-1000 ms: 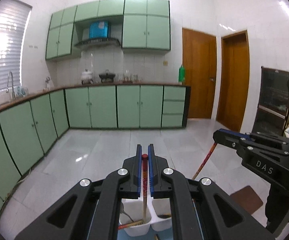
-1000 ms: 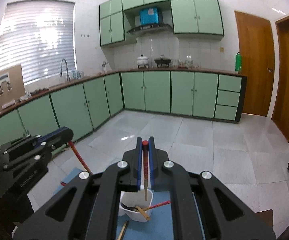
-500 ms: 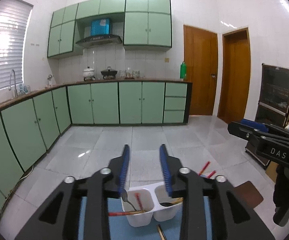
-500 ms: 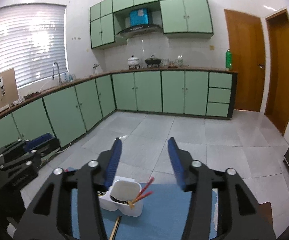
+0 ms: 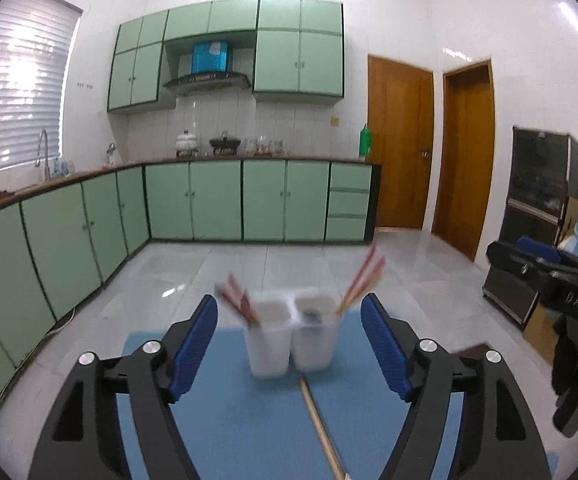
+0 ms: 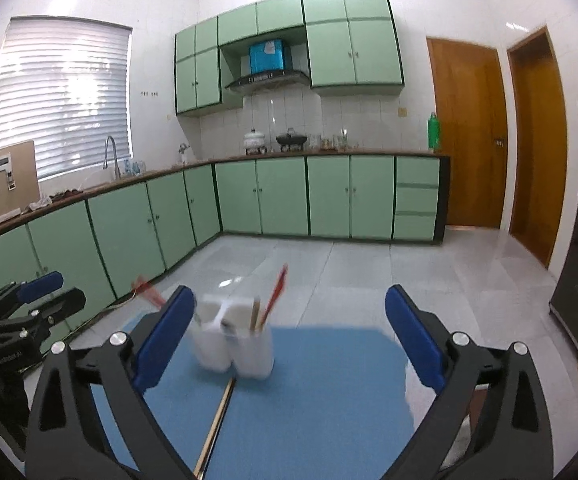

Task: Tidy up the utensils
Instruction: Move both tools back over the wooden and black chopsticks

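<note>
Blue matting (image 5: 249,420) covers the worktop, and on it stands a white two-compartment holder (image 5: 291,334), blurred in both views. From the left wrist view, red chopsticks (image 5: 235,298) lean out of its left cup toward the left, and another pair of red chopsticks (image 5: 363,280) slants up and to the right out of the right cup. Something dark sits inside the right cup, too smeared to name. A single pale wooden chopstick (image 5: 321,428) lies flat on the mat just in front of the holder, running toward the camera.

The left claw (image 5: 289,344) is spread wide with nothing between its blue pads (image 5: 193,344), the holder showing in the gap ahead of it. The right claw (image 6: 289,340) is likewise wide apart and holds nothing; through it the holder (image 6: 233,340) appears toward the left, near the left pad, with the wooden chopstick (image 6: 217,420) lying on the mat (image 6: 329,392) below it.

Each claw can be glimpsed from the other's camera, the right one at the far right edge of the left view, the left one low at the left edge of the right view, both off to the sides of the mat.

Behind everything runs a wall of green cabinets (image 6: 281,200) and two brown doors (image 5: 401,148).
</note>
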A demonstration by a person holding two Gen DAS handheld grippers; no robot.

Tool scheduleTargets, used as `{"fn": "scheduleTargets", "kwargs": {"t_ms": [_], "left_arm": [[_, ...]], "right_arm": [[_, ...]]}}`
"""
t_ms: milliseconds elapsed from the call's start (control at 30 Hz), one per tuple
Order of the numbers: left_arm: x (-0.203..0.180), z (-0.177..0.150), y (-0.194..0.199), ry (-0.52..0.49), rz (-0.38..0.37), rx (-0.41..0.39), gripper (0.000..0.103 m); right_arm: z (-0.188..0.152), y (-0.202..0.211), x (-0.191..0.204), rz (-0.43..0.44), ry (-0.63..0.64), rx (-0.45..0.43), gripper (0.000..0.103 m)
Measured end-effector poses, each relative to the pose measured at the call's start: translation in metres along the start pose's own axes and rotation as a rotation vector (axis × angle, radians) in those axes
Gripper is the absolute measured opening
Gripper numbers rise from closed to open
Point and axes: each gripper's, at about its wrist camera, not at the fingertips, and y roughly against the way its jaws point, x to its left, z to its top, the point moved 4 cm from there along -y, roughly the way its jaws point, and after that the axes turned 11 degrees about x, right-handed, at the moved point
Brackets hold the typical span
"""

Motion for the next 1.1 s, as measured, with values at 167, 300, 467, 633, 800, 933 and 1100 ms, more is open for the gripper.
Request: {"fn": "scheduleTargets", "kwargs": {"t_ms": [167,300,467,633,800,933,1100], "left_arm": [[0.005,-0.064,-0.007,0.025,0.017,0.117,0.075],[0.012,-0.105,-0.021,0.047,0.035,0.210,0.075],[0.018,-0.149,-0.042,0.060,0.055,0.305,0.075],[0.024,-0.174,-0.055,0.075,0.068,0.372,0.075],[0.027,-0.188,-0.058,0.076,0.081,0.402,0.075],[0.031,-0.199,-0.062,0.076,0.100,0.430,0.075],[0.039,-0.206,-0.061,0.083,0.116,0.444,0.075]], "right_arm": [[-0.060,-0.005,0.008,-0.016,-0.013,0.095,0.095],[-0.107,-0.022,0.019,-0.005,-0.036,0.208,0.095],[-0.152,-0.042,0.040,0.004,-0.045,0.302,0.095],[-0.184,-0.058,0.057,0.009,-0.022,0.381,0.095],[-0.205,-0.072,0.066,0.011,-0.024,0.443,0.095],[-0.216,-0.081,0.072,0.015,-0.012,0.483,0.094],[-0.221,-0.089,0.086,0.028,0.025,0.523,0.080]]}}
